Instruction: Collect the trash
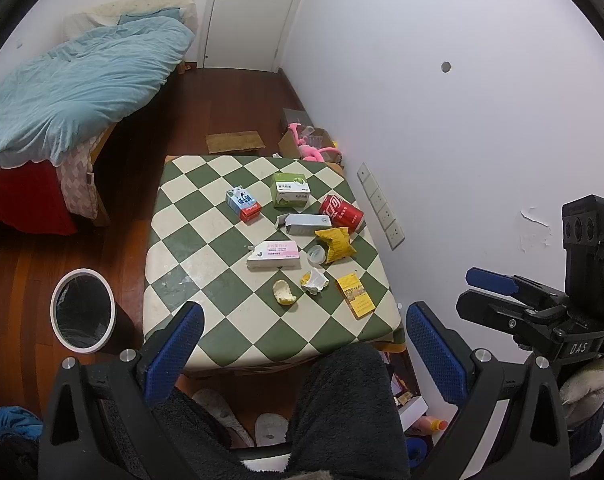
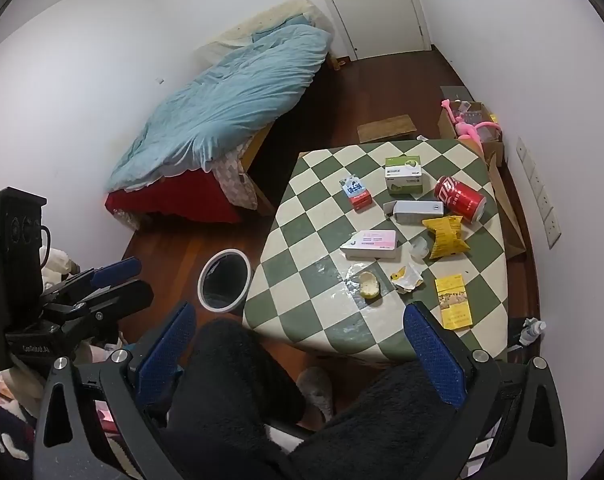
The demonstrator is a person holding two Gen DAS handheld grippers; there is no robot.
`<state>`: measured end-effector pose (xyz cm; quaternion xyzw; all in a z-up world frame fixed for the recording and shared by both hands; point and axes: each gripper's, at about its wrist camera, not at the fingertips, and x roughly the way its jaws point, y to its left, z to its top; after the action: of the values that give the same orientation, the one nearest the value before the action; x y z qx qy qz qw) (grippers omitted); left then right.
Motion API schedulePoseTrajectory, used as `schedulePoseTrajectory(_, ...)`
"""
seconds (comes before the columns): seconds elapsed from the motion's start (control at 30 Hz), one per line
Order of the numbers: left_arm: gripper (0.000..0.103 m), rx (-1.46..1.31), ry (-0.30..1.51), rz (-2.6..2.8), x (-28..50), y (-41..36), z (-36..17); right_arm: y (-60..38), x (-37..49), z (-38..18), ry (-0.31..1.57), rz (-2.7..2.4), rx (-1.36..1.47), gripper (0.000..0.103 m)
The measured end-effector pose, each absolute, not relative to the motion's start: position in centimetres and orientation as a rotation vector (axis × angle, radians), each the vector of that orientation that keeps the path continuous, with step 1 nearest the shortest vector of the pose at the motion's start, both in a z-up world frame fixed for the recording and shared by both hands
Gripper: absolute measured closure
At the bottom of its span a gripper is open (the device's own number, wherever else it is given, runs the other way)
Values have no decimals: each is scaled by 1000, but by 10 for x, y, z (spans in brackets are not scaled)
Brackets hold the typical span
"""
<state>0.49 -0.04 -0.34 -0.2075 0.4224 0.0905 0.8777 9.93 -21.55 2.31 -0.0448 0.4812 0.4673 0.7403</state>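
Note:
Trash lies on a green-and-white checked table (image 1: 206, 248) (image 2: 302, 280): a red can (image 1: 341, 213) (image 2: 460, 199) on its side, a green box (image 1: 290, 189) (image 2: 403, 174), a blue-and-red carton (image 1: 243, 203) (image 2: 356, 192), a grey box (image 1: 304, 224) (image 2: 416, 211), a pink-and-white box (image 1: 273, 255) (image 2: 370, 245), a yellow snack bag (image 1: 335, 243) (image 2: 446, 236), a crumpled wrapper (image 1: 313, 281) (image 2: 408, 278), a bread piece (image 1: 284, 292) (image 2: 369, 285) and a yellow pack (image 1: 354, 295) (image 2: 453, 302). My left gripper (image 1: 304, 320) and right gripper (image 2: 302, 320) hang open above the near edge, holding nothing.
A white-rimmed bin with a black liner (image 1: 83, 310) (image 2: 224, 280) stands on the wooden floor left of the table. A bed with a blue quilt (image 1: 74, 84) (image 2: 230, 108) lies beyond. A cardboard box with a pink toy (image 1: 312, 144) (image 2: 472, 124) sits by the wall. Dark-trousered knees (image 1: 342, 400) and slippers are below.

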Motion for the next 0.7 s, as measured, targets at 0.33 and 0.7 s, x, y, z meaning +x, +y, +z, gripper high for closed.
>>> schedulePoseTrajectory(0.33, 0, -438, 875, 188, 4, -2, 3, -212, 98, 23, 1054, 1026, -102, 0)
schedulePoseTrajectory(0.7, 0, -435, 867, 192, 5, -3, 6, -210, 100, 22, 1053, 1026, -103, 0)
